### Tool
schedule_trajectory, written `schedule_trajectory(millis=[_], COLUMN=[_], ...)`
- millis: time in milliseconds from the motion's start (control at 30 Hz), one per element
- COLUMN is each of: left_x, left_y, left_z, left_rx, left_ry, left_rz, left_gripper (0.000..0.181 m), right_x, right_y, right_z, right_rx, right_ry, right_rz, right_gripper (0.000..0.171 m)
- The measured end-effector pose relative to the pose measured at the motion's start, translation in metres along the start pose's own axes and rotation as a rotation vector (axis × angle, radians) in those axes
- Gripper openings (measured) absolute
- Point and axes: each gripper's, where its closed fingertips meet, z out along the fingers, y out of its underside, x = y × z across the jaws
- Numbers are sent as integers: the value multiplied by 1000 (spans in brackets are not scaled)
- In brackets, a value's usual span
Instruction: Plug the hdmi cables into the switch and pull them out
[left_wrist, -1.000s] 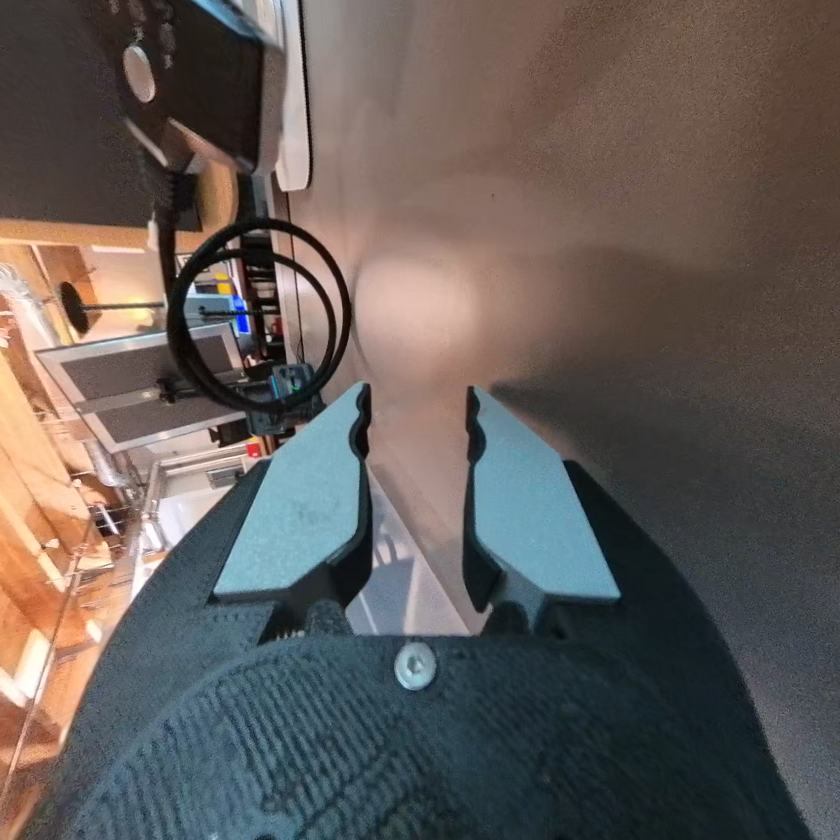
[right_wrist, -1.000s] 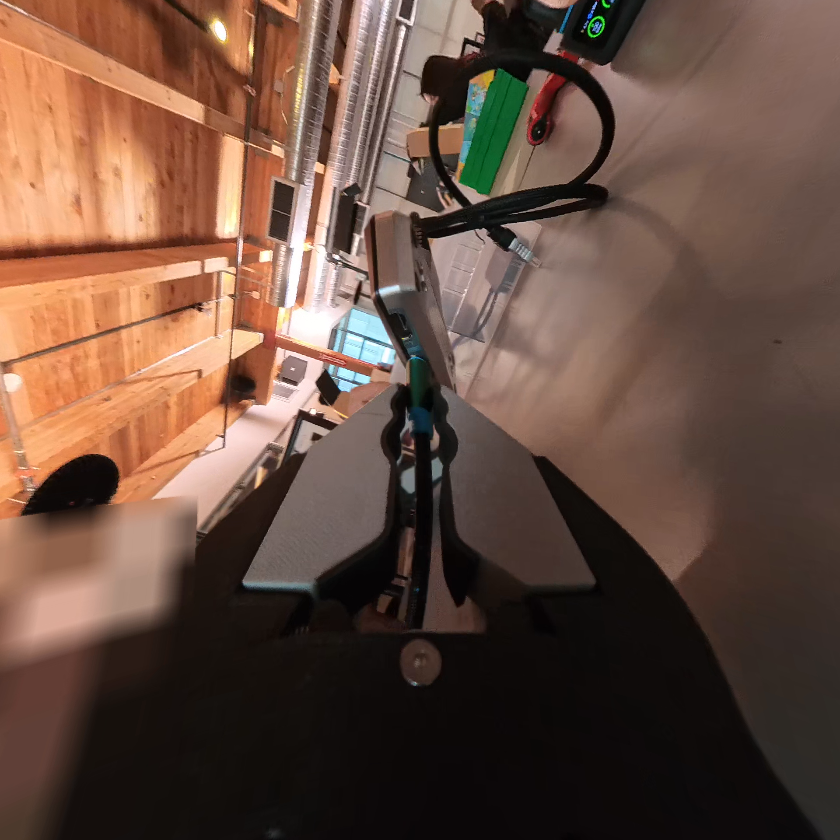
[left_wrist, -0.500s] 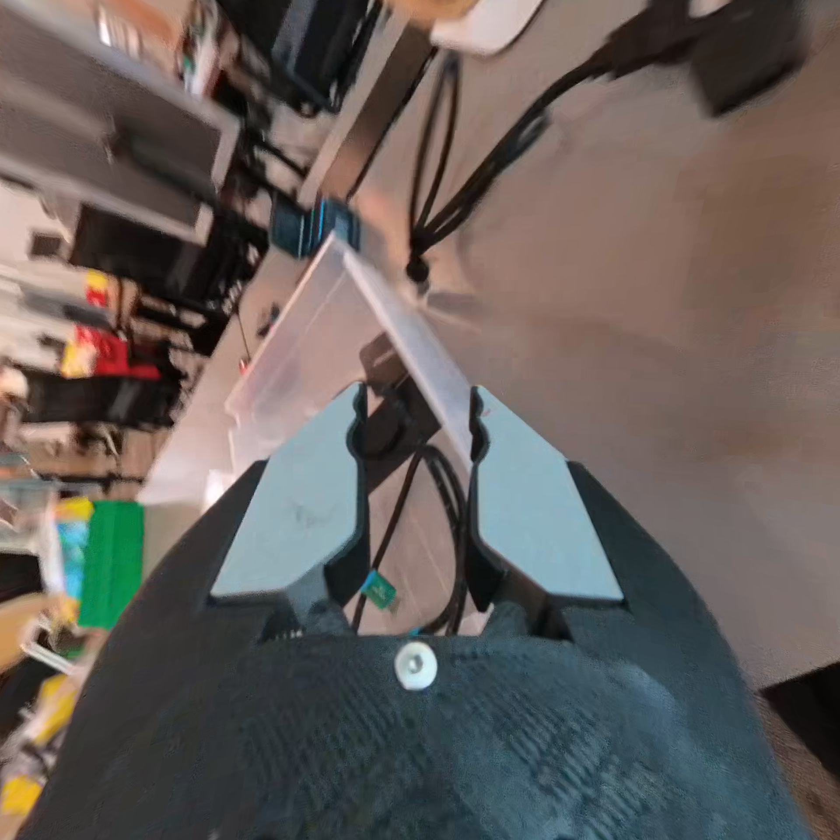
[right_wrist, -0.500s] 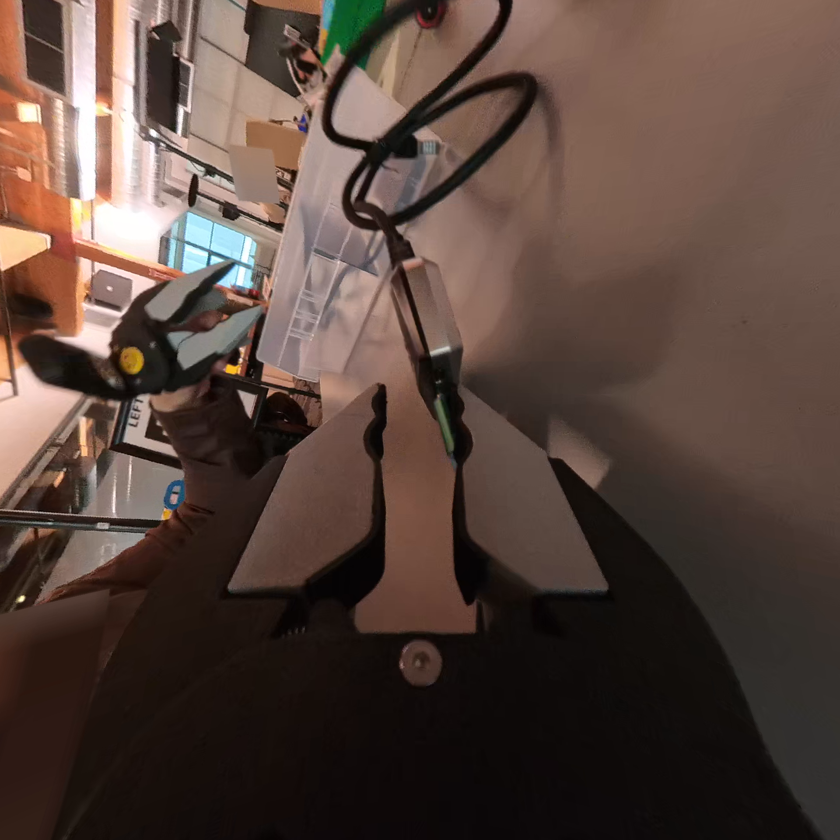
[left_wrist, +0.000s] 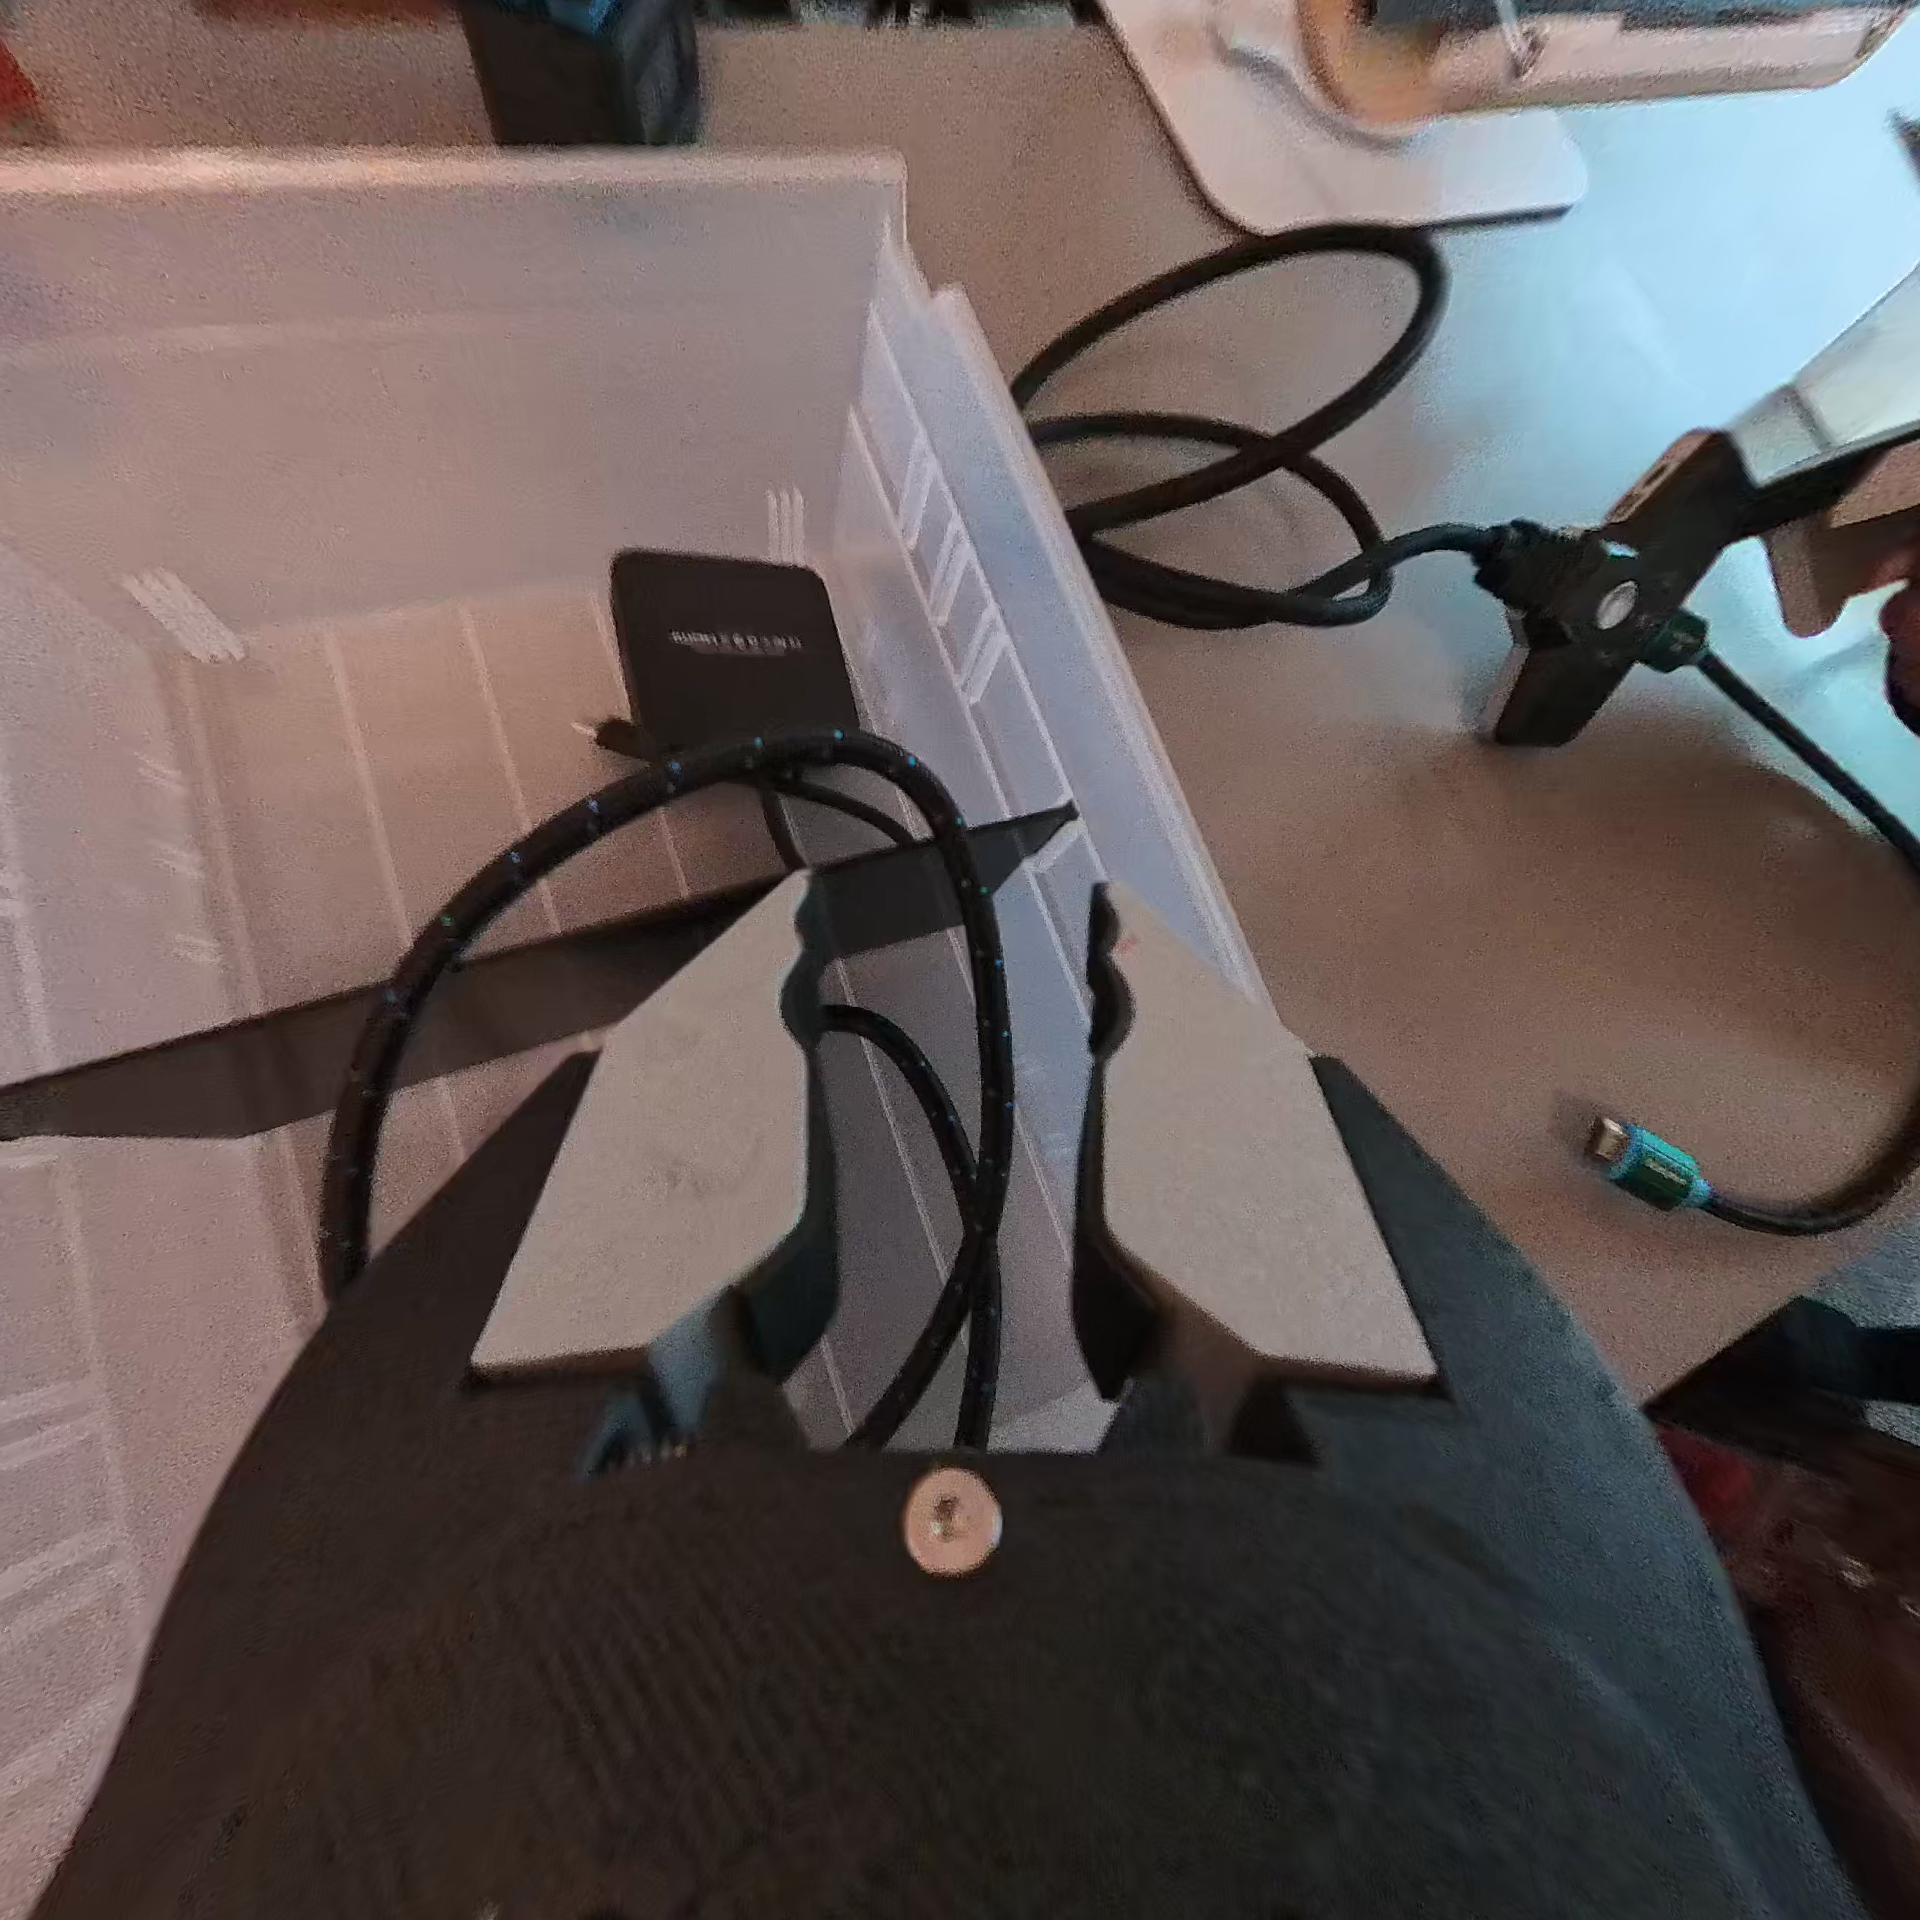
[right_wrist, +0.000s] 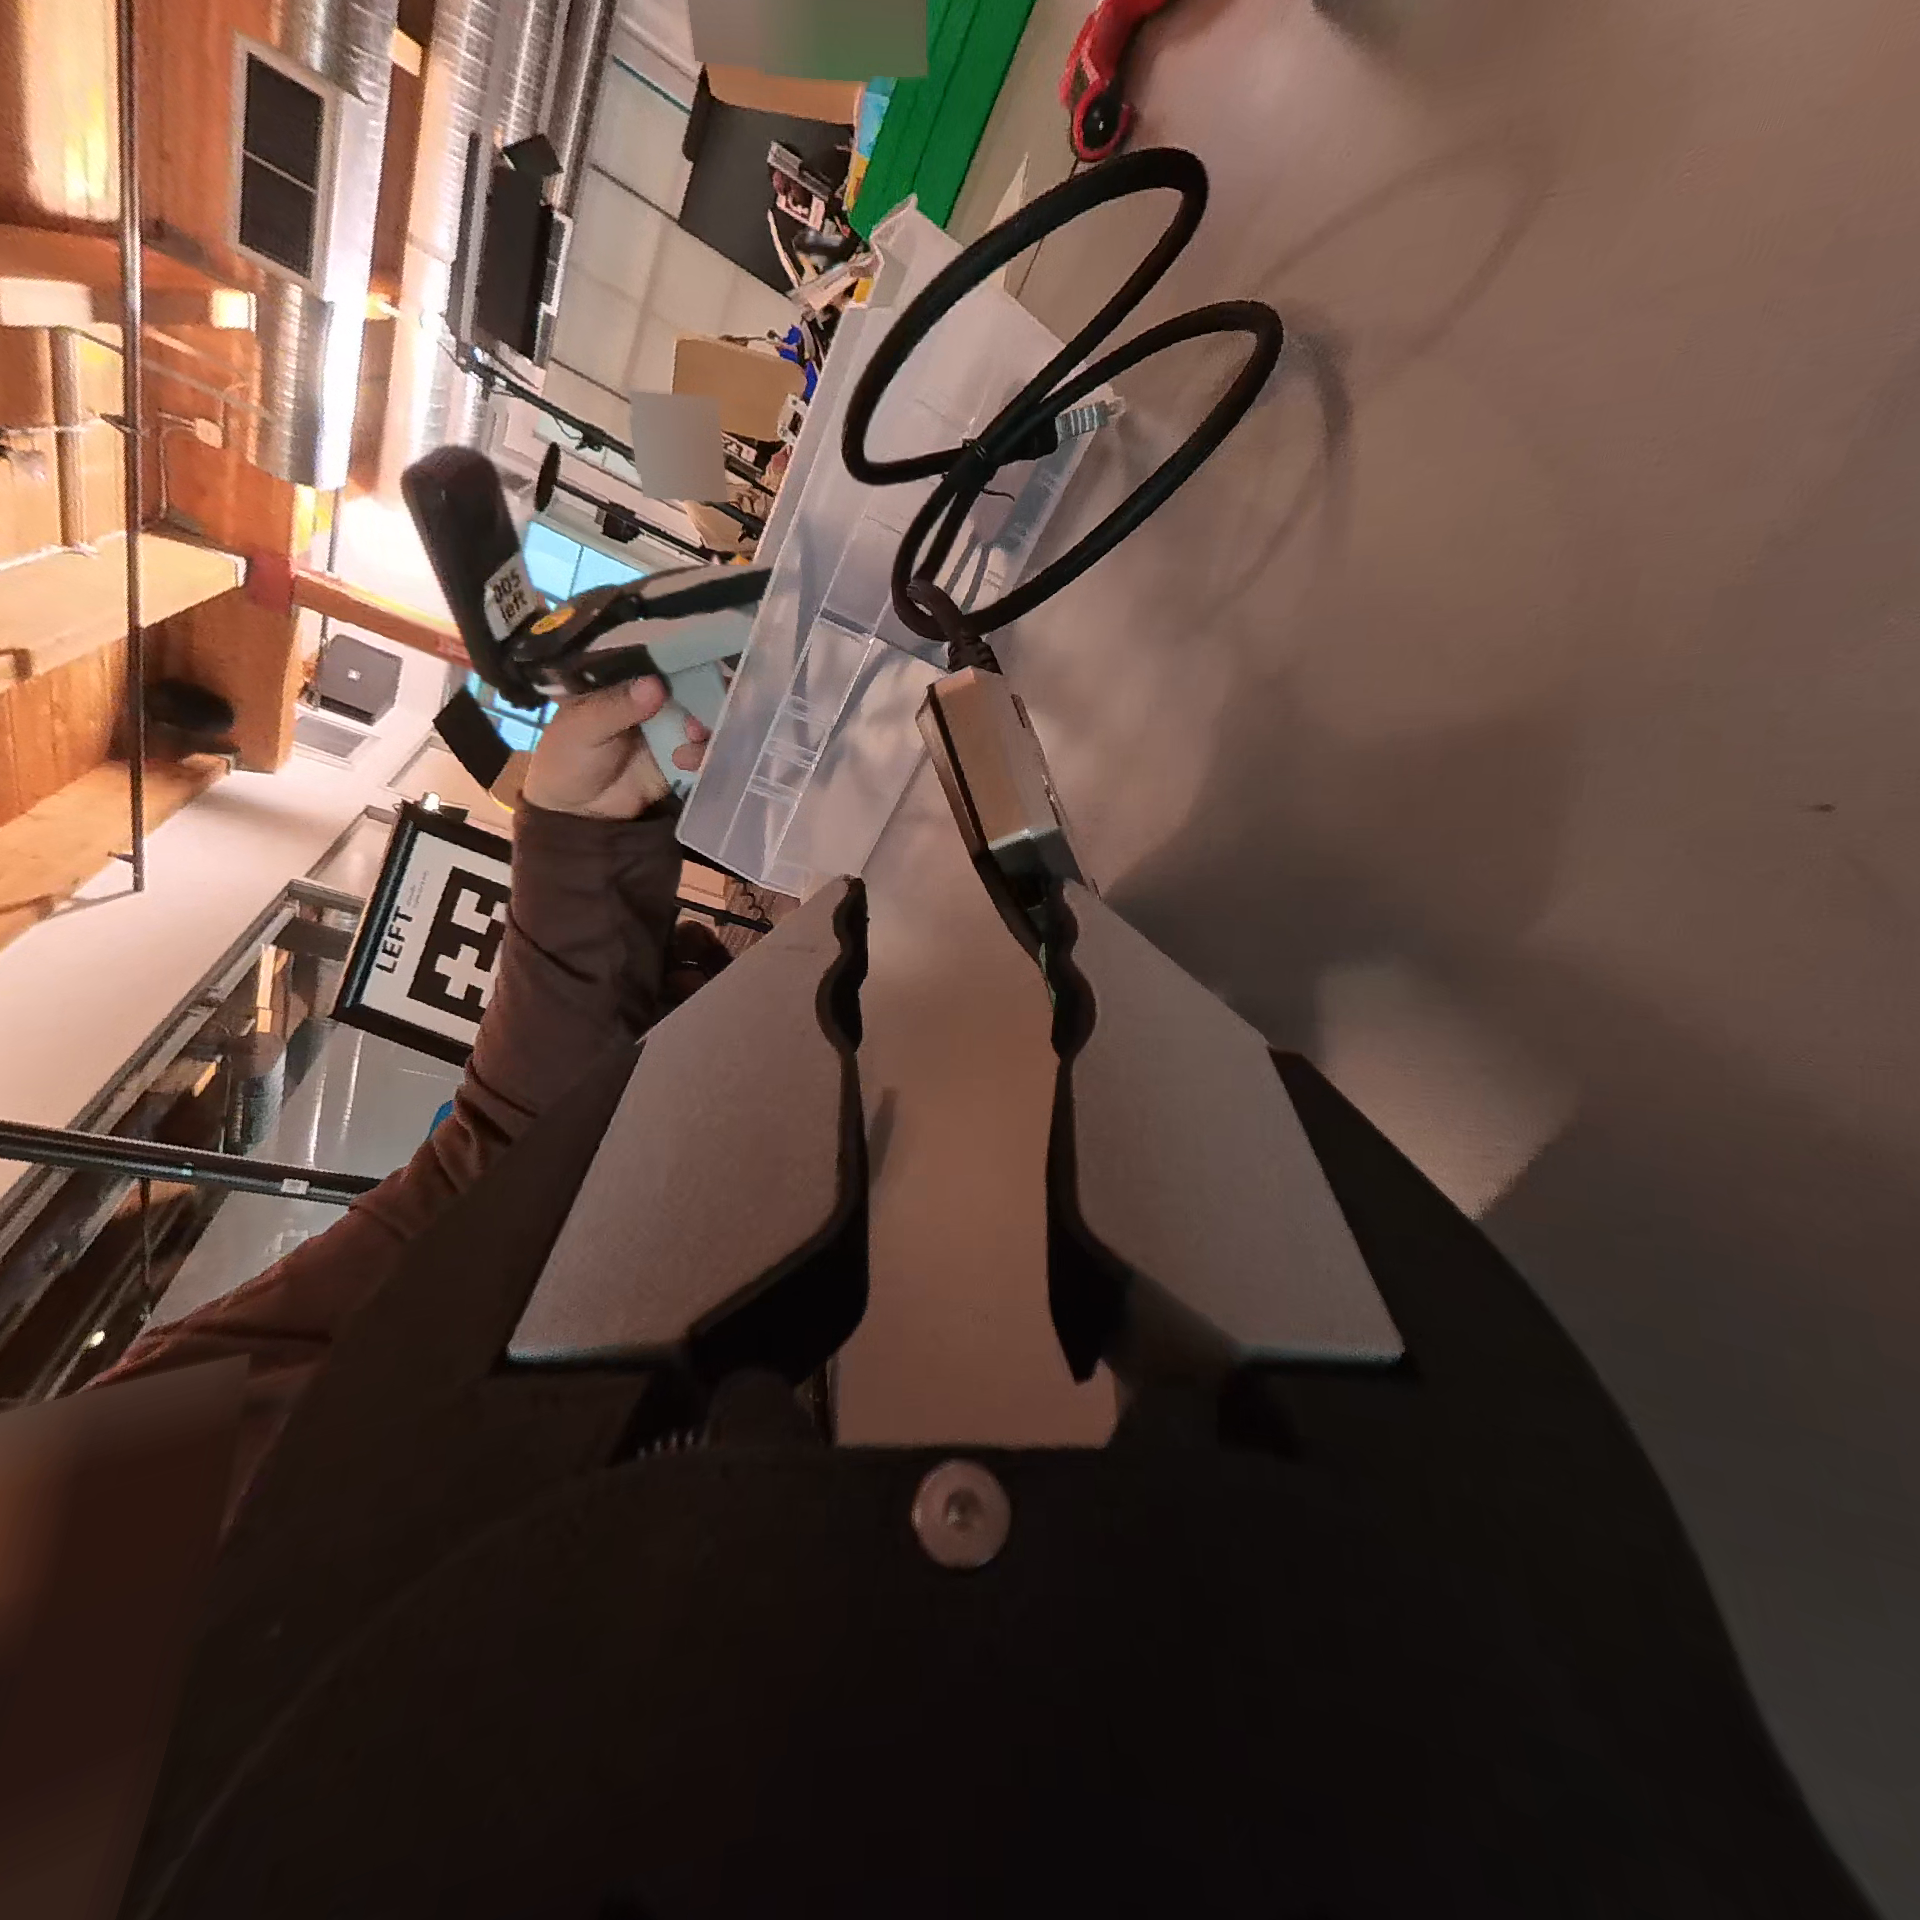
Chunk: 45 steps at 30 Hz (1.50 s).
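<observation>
Released switch beside right fingers.

Warm, dim indoor light; soft motion blur throughout, wide-angle bending at edges, cool glare upper right in the left wrist view.

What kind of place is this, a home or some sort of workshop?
Most likely a workshop or lab in an industrial-style building: exposed metal ducts run along timber walls, a printed marker board stands nearby, and a clear plastic bin holds cables on a worktable.

A black braided cable flecked with blue, a teal-green plug, a translucent white bin.
</observation>
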Motion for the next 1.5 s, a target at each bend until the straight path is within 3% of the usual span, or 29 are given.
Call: schedule_trajectory(millis=[33,200,367,500,733,967,1133,1333,1500], left_x=[2,3,1,-5,2,66,109,160,210], left_y=[-2,-2,-2,-7,-56,-116,-153,-154,-116], left_z=[2,8,7,3,-44,-113,-144,-126,-77], left_rx=[20,37,30,48,225,443,568,524,365], left_ry=[20,45,107,50,1,13,58,155,297], left_rz=[-5,-25,-100,-57,18,211,297,396,483], left_gripper=[27,6,5,4,5,6,5,4,5], right_x=[-1,-6,-9,-10,-11,-11,-9,-7,-5], right_y=[0,-2,-2,-2,-2,-2,-3,-5,-6], right_z=[0,-1,-1,-1,-1,0,0,-1,-1], right_rx=[0,16,18,16,18,20,27,34,38], right_ry=[0,-27,-43,-44,-52,-53,-64,-29,-9], right_rz=[-3,-6,-3,-6,-2,-8,5,-21,-41], right_gripper=[31,29,31,31,31,31,31,31,31])
